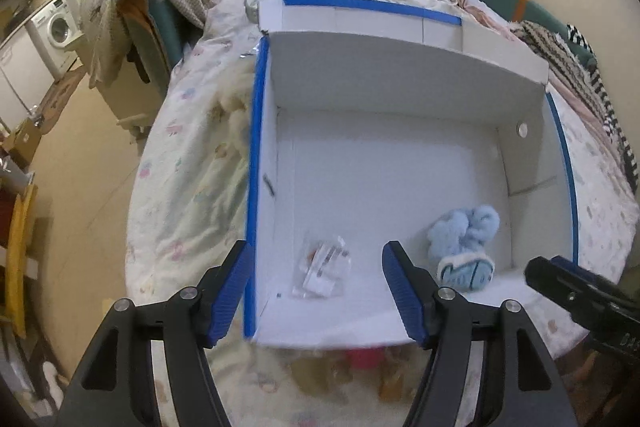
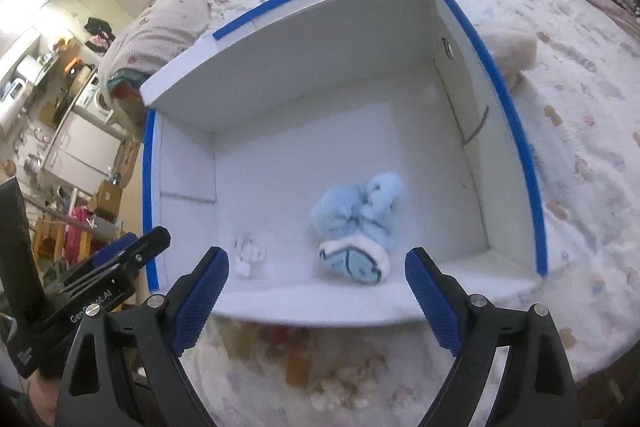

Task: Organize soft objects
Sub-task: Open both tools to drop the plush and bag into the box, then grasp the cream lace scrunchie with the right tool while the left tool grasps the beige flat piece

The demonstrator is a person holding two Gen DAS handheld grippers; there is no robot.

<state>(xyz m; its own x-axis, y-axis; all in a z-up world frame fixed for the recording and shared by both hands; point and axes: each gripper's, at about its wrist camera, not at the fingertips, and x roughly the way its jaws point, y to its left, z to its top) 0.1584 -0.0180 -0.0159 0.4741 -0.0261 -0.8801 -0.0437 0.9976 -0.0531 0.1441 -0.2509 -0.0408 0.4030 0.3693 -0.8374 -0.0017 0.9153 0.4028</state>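
One fluffy blue plush toy lies near the front right corner of one white box on the bed; one clear packet front left, contents unreadable; left gripper and right gripper fingers spread, holding nothing; blurry stuff under the box's near wall.

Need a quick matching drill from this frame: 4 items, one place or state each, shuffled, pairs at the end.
Items:
1. blue plush toy
2. clear plastic packet
3. cream plush
4. left hand-held gripper

Places or states:
A. outside the box, on the bed
B. open, holding nothing
C. box floor, near the right wall
D. box floor, near the left wall

Pairs: 1-C, 2-D, 3-A, 4-B
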